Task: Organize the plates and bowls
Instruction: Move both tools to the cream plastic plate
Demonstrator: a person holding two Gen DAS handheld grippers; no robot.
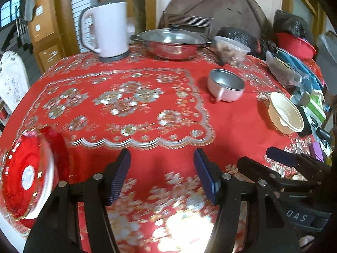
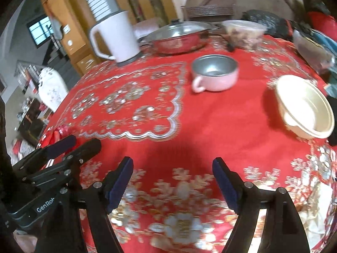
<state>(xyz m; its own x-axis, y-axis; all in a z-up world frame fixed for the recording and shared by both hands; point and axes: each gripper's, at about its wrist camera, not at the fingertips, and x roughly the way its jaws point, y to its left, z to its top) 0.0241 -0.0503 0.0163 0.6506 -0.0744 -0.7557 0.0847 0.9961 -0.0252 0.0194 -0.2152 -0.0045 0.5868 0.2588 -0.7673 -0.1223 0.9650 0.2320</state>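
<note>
A: Nearest first: what are the two tools doing?

B: The left hand-held gripper (image 1: pixel 162 177) hangs over the near edge of the counter (image 1: pixel 227 122) with its jaws apart and nothing between them. The right hand-held gripper (image 2: pixel 172 181) is the same, jaws wide and empty, just beside the left one.

A: And the dishes?

B: The red plate (image 1: pixel 25 175) sits at the near left corner; whether it is one plate or a small stack I cannot tell through the blur. Toward the right edge is the cream bowl (image 2: pixel 305 107), tilted toward the camera, empty as far as I can see. Further in, right of the middle, stands the pink bowl (image 2: pixel 214 73) with a handle and a metal lining, empty too.

A: So how far along would you say it is?

B: Early, I'd judge. The three pieces lie well apart, nothing nested or gathered, so all the collecting is left.

A: What's along the far edge?

B: A white kettle (image 1: pixel 107 29), a steel pot (image 1: pixel 172 42) under a glass lid, and a clear tub (image 1: pixel 231 48) holding something brownish I cannot identify. Bags and clutter crowd the right side.
</note>
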